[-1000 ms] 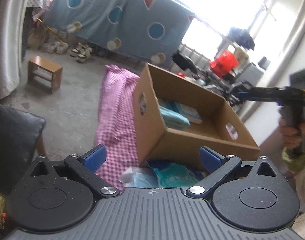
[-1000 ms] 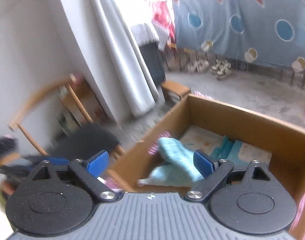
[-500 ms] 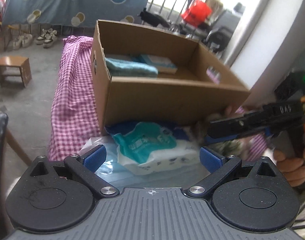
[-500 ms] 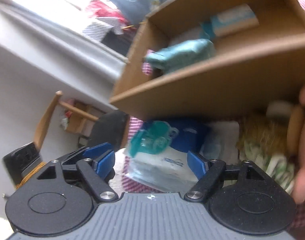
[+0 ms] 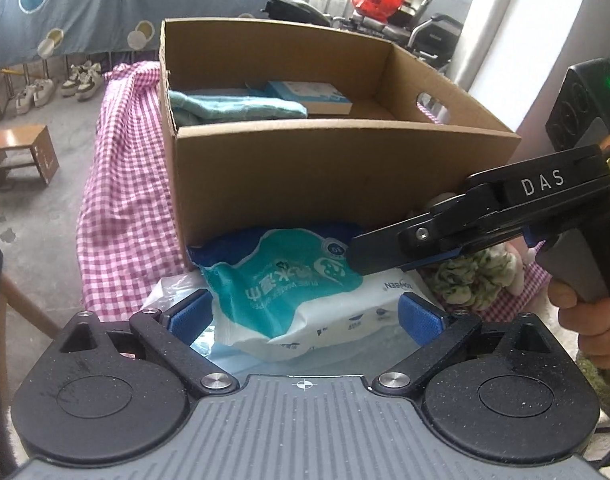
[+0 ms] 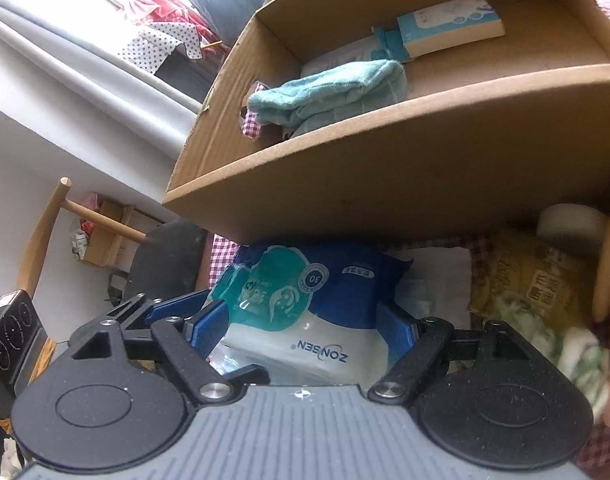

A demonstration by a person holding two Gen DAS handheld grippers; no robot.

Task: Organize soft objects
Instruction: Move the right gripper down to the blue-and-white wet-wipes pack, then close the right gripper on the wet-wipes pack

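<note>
Approaching the wipes pack (image 5: 305,300) from two sides, both grippers frame it where it lies on the checked cloth (image 5: 121,208), just in front of the box (image 5: 337,176). Left gripper (image 5: 305,314): jaws wide, one blue pad at each end of the pack, neither seen pressing it. Right gripper (image 6: 305,330): jaws also wide, straddling the same pack; in the left view its arm crosses above the pack's right end. Inside the box lie a teal towel (image 6: 333,92) and a small tissue pack (image 6: 449,24), so some of the sorting appears done. Beside the wipes, to the right, sit a green patterned cloth (image 5: 477,276) and a yellowish bag (image 6: 533,276).

Suggested technique: let one gripper take the pack, since two on one soft item will likely pull against each other. Seat the pads across the pack's short middle, low enough to catch its body and not only the loose film, then close gently until the wrap just dimples. Lift clear of the box's near wall before moving over it. The clear bag (image 5: 173,296) under the pack could be caught along with it.
</note>
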